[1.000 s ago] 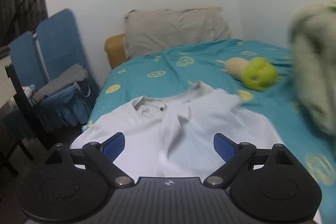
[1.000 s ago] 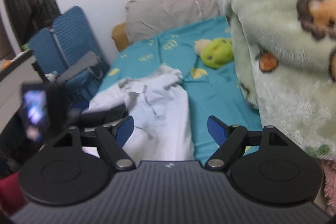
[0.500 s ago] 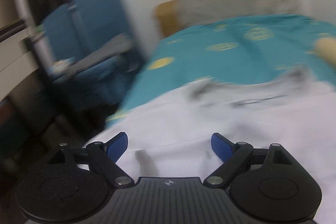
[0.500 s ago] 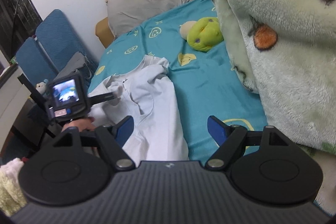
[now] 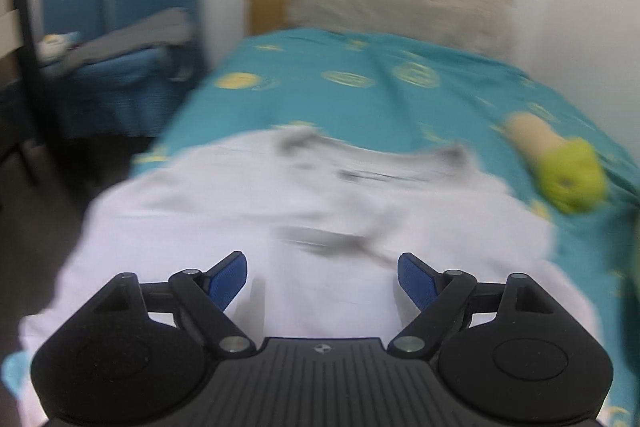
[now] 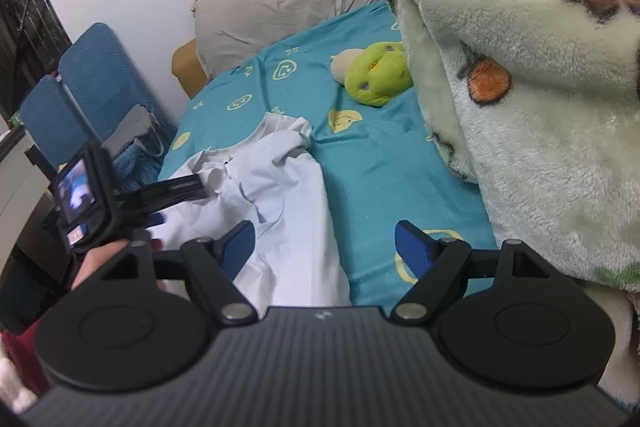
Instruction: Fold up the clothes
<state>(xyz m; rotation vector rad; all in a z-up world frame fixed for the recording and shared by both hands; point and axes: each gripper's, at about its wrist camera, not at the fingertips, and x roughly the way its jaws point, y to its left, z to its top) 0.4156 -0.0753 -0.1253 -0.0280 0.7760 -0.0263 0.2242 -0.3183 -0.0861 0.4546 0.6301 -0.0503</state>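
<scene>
Swinging lower over the crumpled white cotton shirt point(image 5: 320, 287), left gripper point(image 5: 322, 281) is closing, nothing pinched; right gripper point(image 6: 325, 247) gapes empty; limp, light fabric, best taken at its hem

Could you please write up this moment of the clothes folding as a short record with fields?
garment: crumpled white cotton shirt, unfolded, on the teal smiley-print bedsheet
left tool: over the shirt, jaws closing, no cloth pinched yet
right tool: open, over the shirt's right edge and the sheet
nearby: green plush toy, grey pillow, fleecy green animal-print blanket
folding: not begun
</scene>
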